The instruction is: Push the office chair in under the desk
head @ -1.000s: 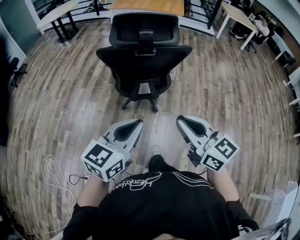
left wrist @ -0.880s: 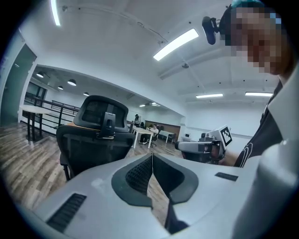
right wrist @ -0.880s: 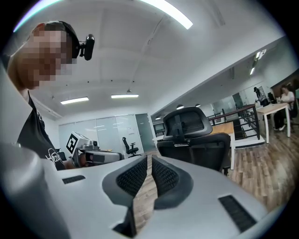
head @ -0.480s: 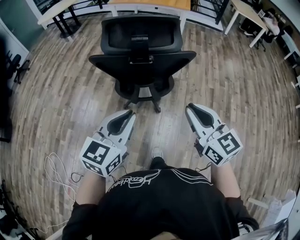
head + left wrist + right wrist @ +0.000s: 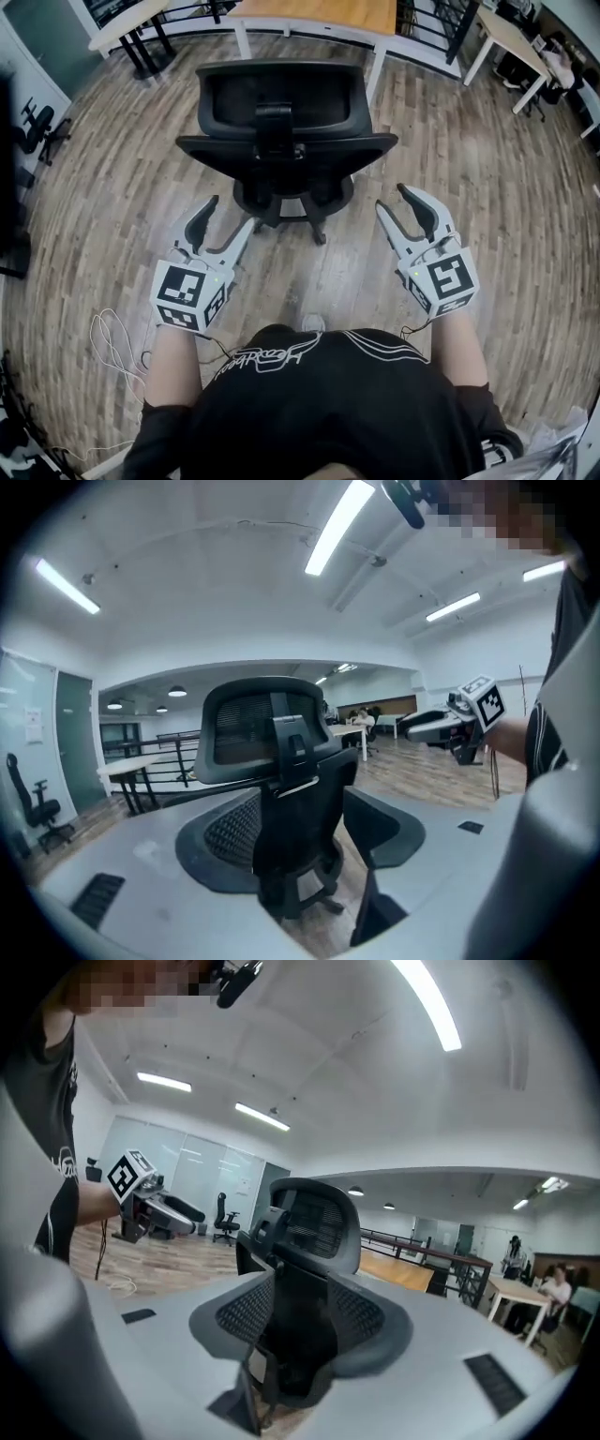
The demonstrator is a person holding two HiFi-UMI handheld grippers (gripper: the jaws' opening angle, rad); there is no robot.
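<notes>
As seen from the head view, looking down on the back of the office chair (image 5: 286, 141): standing on the plank floor (image 5: 487, 206), seat turned toward the wooden worktop (image 5: 319, 14) along the far edge, close to its front edge but not yet pushed in under it. Holding the left claw (image 5: 229, 214) out low at the chair's left side, jaws spread after just opening, with only floor between them and the tips clear of the backrest. Holding the right claw (image 5: 392, 196) out at the chair's right side, jaws likewise parted after just opening, tips near the right end of the backrest and apart from it. Trailing a white cable (image 5: 112, 342) across the floor at the lower left.

Looking along the left claw: jaws wide apart at the bottom corners, framing the chair's mesh back and headrest in the gap, well beyond the tips and ungripped. Catching the right claw at the right side, about level with the backrest.

Looking along the right claw: jaws parted, with the chair back in the gap beyond the tips, not pinched. Showing the left claw off at the left and the worktop's wooden surface past the chair at the right.
</notes>
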